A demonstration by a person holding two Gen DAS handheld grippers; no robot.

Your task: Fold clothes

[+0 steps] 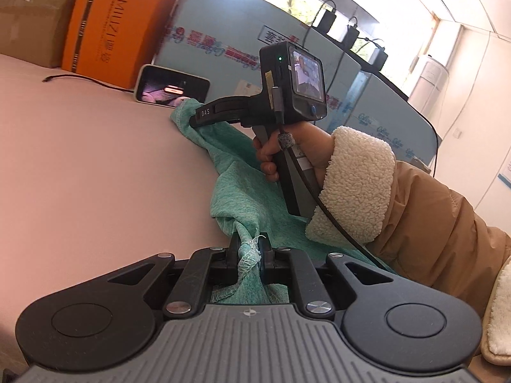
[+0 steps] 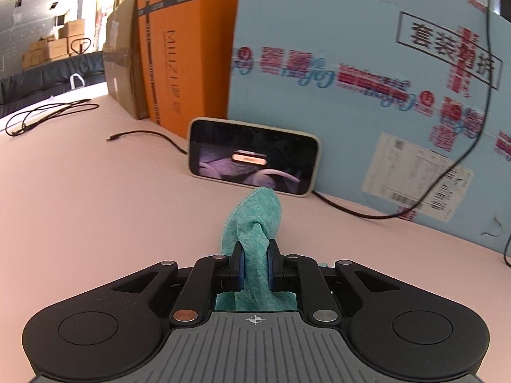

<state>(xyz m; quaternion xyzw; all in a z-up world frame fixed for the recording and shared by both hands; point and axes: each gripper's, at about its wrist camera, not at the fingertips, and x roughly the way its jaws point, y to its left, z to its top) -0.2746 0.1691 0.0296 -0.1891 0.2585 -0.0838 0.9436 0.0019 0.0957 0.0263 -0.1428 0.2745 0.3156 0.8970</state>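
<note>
A teal knit garment (image 1: 236, 172) lies stretched across the pink table (image 1: 80, 159). My left gripper (image 1: 249, 249) is shut on a bunched, frayed edge of it at the near end. My right gripper (image 1: 191, 120), held by a hand in a tan fleece-cuffed sleeve (image 1: 399, 204), grips the garment's far corner. In the right wrist view the right gripper (image 2: 255, 261) is shut on a twisted fold of the teal garment (image 2: 258, 220), which sticks up past its pads toward the phone.
A phone (image 2: 252, 156) with a lit screen leans against a light blue carton (image 2: 367, 79). An orange box (image 2: 185, 48) and a brown carton (image 2: 119, 60) stand beside it. Black cables (image 2: 51, 111) lie on the pink table (image 2: 80, 191).
</note>
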